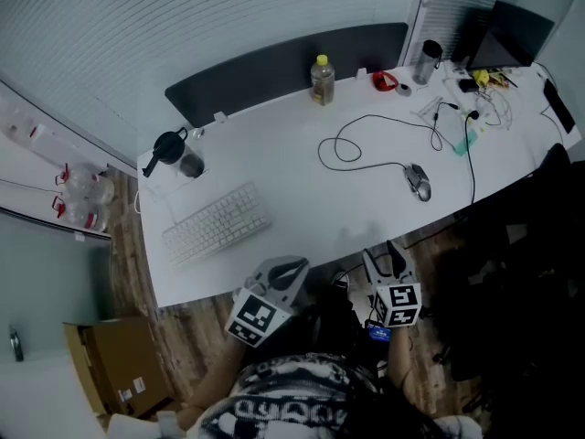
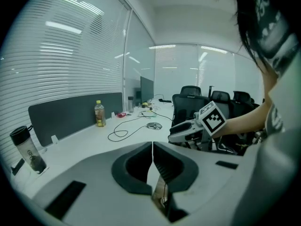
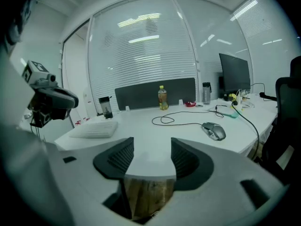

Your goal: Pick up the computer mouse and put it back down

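A grey computer mouse lies on the white desk towards its right front, and its black cable loops behind it. It also shows as the mouse in the right gripper view and, far off, the mouse in the left gripper view. My right gripper hangs in front of the desk's near edge, short of the mouse. Its jaws stand open around empty space. My left gripper is beside it, also off the desk. Its jaws meet with nothing between them.
A white keyboard lies at the desk's left front, with a black shaker bottle behind it. At the back stand a yellow-capped bottle, a steel tumbler and a monitor among loose cables. Office chairs are to the right, and a cardboard box sits on the floor.
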The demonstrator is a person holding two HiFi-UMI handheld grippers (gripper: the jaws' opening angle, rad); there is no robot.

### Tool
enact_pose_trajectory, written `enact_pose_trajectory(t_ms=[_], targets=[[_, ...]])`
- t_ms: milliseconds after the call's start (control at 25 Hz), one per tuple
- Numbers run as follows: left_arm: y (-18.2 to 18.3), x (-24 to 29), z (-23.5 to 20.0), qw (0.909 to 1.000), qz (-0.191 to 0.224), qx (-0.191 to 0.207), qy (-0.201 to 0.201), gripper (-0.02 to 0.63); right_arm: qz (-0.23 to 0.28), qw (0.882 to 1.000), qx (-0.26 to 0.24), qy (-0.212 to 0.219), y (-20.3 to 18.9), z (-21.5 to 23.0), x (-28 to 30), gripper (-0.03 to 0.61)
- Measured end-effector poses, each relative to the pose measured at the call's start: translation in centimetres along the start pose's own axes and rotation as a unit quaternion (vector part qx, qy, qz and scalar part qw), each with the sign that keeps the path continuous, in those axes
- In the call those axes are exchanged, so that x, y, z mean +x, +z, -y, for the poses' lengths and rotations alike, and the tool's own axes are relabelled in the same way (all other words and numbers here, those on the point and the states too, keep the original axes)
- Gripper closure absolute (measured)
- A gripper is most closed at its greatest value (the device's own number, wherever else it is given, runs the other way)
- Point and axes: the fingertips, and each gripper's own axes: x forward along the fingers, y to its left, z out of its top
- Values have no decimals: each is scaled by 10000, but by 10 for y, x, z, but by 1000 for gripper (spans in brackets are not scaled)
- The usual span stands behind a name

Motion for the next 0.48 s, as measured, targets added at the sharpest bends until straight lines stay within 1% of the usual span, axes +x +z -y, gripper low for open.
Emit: enact_pose_trajectory(t_ms=[80, 240, 480], targets=[[-7, -23, 3, 9999, 97, 21, -13, 609, 88, 10000, 25, 13, -1, -25, -14, 344], [-23, -73, 6, 9996, 282, 57, 6, 609, 512, 9985, 180, 90, 12, -79, -45, 366], [-59, -129, 17, 9995, 299, 51, -100, 609, 948, 9952, 205, 105, 17, -150, -85, 443]])
